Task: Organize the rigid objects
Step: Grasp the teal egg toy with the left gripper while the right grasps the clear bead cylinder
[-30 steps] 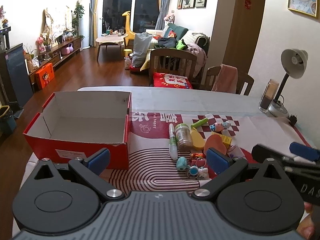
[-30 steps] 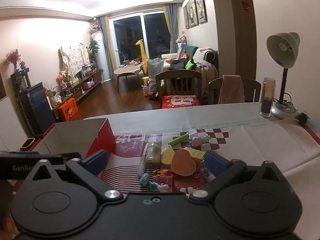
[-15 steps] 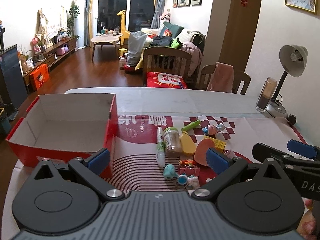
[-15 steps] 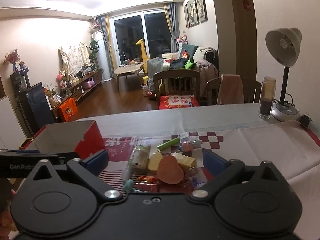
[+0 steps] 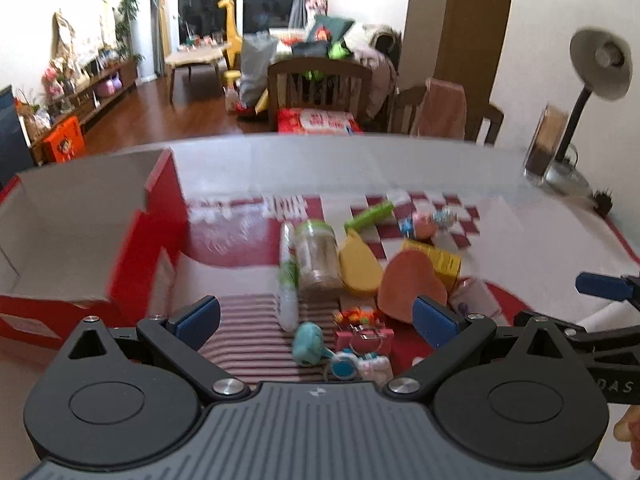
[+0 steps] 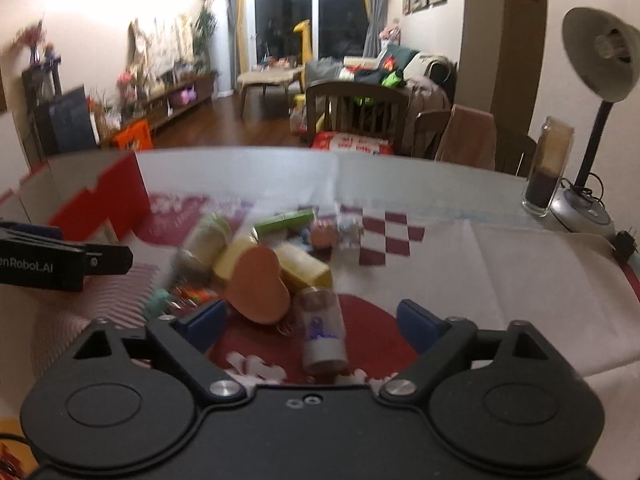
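One red box (image 5: 72,240), open-topped, sits at the left of the table (image 5: 360,168); just right of it lies a single heap of small things on the red-and-white mat (image 5: 520,236). In the heap: one heart (image 5: 408,284), one yellow wedge (image 5: 358,268), one yellow carton (image 5: 434,258), one jar (image 5: 318,254) with a green lid, one white marker (image 5: 287,284), one green stick (image 5: 370,216), one teal toy (image 5: 307,342) and one small vial (image 6: 322,330) lying on its side. A few trinkets at the near edge of the heap are too blurred to count.

The left gripper (image 5: 316,318) has its jaws spread wide over the near part of the heap — nothing pinched, no pad touching anything. The right gripper (image 6: 310,322) has its jaws closing, still wide apart, with the vial between them but clear of both pads.

One lamp (image 6: 596,92) and one glass (image 6: 546,168) stand at the far right. Motion blur smears the heap in both views, and the box is cut off at the left edge.
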Available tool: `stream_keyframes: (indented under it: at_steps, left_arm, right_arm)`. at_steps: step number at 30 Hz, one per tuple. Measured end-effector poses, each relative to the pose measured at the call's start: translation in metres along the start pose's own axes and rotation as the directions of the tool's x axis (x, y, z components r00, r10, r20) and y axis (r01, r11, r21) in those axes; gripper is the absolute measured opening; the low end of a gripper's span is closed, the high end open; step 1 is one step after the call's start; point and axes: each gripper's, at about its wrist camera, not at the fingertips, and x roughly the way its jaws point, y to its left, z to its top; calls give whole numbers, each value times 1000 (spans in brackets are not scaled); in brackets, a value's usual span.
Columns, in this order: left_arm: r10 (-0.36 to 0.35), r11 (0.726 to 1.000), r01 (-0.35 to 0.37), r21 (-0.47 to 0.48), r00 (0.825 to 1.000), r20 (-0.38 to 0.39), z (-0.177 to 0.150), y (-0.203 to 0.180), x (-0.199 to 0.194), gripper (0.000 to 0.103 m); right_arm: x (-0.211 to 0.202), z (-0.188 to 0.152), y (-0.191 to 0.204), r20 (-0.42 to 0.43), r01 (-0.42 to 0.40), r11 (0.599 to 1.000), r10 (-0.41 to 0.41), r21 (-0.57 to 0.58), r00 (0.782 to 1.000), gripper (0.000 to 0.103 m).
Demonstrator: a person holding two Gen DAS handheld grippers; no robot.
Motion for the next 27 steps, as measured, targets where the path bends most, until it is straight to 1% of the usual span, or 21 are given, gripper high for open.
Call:
stream_keyframes:
  at_steps: [5, 8, 13, 17, 18, 21, 26, 27]
  left_arm:
    - [-10, 999, 12, 35, 999, -46, -14, -14, 25, 103]
    - [0, 1000, 1, 7, 997, -77, -20, -12, 32, 102]
    - [12, 1000, -9, 25, 996, -85, -22, -16, 40, 102]
    - [5, 1000, -3, 25, 995, -100, -23, -16, 46, 102]
    - [6, 1000, -3, 28, 995, -101, -23, -16, 47, 101]
    - [-2, 1000, 4, 17, 993, -120, -24, -11, 51, 94]
    - [17, 999, -20, -25, 990, -138, -27, 5, 56, 92]
    - [20, 999, -25, -38, 990, -143, -27, 9, 58, 87]
  right_arm:
    - [24, -11, -11, -60, -22, 1000, 21, -18, 998, 81]
    - [31, -15, -15, -84, -38, 999, 35, -29, 996, 79]
    - [42, -18, -19, -116, -58, 998, 54, -32, 992, 76]
    - [48, -19, -20, -130, -67, 997, 61, -38, 990, 74]
    - [49, -19, -20, -133, -70, 997, 65, -38, 989, 74]
    - [53, -19, -20, -143, -74, 996, 67, -49, 988, 73]
    - [59, -19, -20, -155, -77, 996, 68, -55, 986, 68]
    - [60, -19, -19, -158, -78, 995, 68, -56, 985, 67]
